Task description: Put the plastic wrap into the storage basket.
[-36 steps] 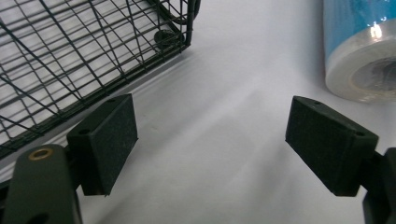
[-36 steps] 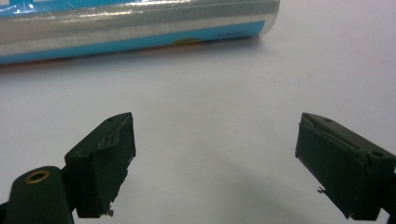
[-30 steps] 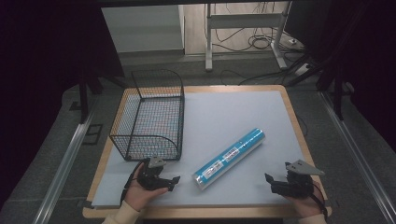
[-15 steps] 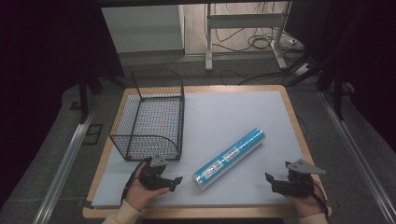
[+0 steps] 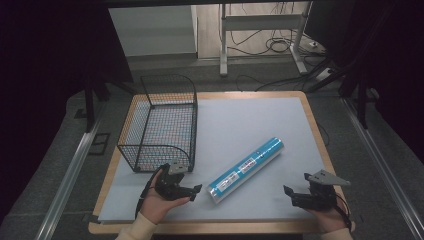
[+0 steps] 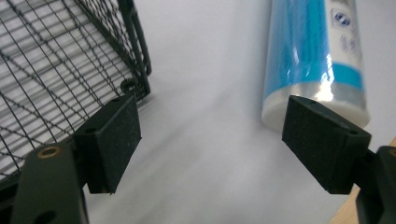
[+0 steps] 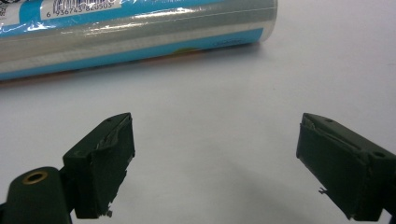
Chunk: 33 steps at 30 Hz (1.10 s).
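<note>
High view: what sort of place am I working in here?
Probably a lab or recording workstation, not a home: a wooden-edged table with a plain grey mat, dark curtains around it, metal floor rails, and cables trailing beneath a desk frame behind.

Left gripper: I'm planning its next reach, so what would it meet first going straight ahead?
Probably bare mat: the left gripper points between the wire basket and the blue tube, though the tube's end sits close to its right jaw.

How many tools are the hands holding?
2. The left tool sits by the near corner of the wire basket, jaws open. The right tool is near the table's front right, jaws open, right of the blue tube.
</note>
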### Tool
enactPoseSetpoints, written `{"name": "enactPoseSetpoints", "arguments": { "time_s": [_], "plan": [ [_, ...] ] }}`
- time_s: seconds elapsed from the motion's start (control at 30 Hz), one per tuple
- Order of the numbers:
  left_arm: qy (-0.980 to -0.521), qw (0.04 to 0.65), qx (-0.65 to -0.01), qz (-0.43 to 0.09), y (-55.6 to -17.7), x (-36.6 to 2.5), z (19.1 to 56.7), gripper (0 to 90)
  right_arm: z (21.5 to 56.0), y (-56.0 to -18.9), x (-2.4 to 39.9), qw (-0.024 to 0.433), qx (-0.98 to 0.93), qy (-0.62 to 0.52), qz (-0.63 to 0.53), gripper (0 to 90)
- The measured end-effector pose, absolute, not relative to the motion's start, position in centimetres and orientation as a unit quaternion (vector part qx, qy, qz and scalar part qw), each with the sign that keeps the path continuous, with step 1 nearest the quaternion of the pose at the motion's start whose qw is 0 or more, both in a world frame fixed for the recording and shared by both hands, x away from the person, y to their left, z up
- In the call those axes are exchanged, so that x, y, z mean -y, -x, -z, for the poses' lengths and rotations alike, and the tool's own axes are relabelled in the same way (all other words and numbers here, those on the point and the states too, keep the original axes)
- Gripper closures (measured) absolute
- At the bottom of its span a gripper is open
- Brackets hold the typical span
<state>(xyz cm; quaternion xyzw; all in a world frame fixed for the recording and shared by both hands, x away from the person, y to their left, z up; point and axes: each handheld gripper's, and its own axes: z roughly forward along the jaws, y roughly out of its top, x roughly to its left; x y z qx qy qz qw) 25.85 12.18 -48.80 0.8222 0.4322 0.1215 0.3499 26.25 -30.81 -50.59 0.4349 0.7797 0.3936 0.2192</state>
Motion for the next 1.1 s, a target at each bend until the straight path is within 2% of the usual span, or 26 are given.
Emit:
{"name": "enactPoseSetpoints", "arguments": {
  "time_s": [0.27, 0.37, 1.1],
  "plan": [
    [-0.833, 0.348, -0.411, -0.122, -25.7, -10.9, 46.6, 19.6, 50.6, -26.2, 30.7, 0.228, -0.779, -0.436, -0.390, 11.9],
    [-0.837, 0.348, -0.403, -0.123, -25.8, -10.4, 45.9, 19.6, 50.7, -26.3, 30.8, 0.213, -0.775, -0.437, -0.404, 11.9],
    [-0.850, 0.348, -0.379, -0.116, -27.9, -6.6, 44.4, 19.2, 50.9, -26.2, 30.7, 0.235, -0.777, -0.425, -0.401, 12.0]
  ]
}}
